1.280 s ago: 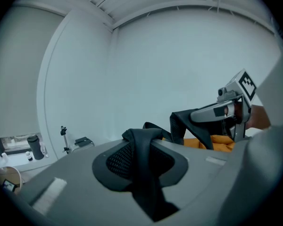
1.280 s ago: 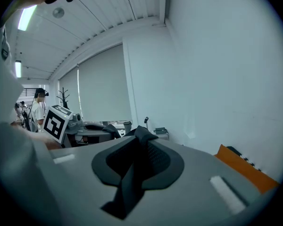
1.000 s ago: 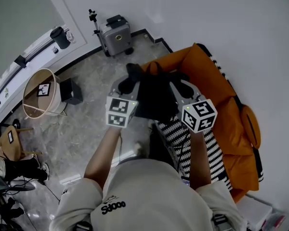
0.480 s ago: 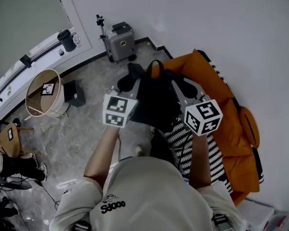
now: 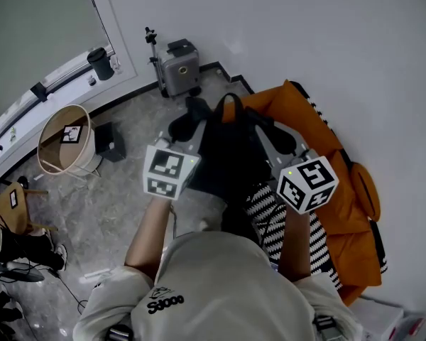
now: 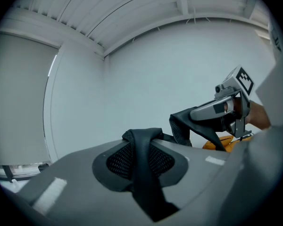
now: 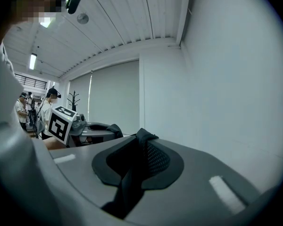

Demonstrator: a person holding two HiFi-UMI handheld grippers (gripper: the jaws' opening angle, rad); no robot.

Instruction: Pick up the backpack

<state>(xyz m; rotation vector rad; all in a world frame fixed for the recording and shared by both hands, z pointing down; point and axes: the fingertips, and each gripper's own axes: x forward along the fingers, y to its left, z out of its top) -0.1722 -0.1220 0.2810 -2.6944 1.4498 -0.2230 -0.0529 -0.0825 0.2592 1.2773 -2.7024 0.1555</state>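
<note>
Two straps pinched: left hand-held gripper (image 5: pixel 187 125) and right hand-held gripper (image 5: pixel 273 132) nearly closed, one strap each. Backpack (image 5: pixel 231 158) higher than second ago, hanging over sofa (image 5: pixel 326 137) front edge; pickup looks nearly done.

backpack (image 5: pixel 231 155): between left hand-held gripper (image 5: pixel 184 125) and right hand-held gripper (image 5: pixel 267 128), over sofa (image 5: pixel 307 112) | suitcase (image 5: pixel 179 68): behind | basket (image 5: pixel 42 142): left

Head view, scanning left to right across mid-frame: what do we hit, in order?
round basket → small black box → left hand-held gripper → backpack → right hand-held gripper → orange sofa
</note>
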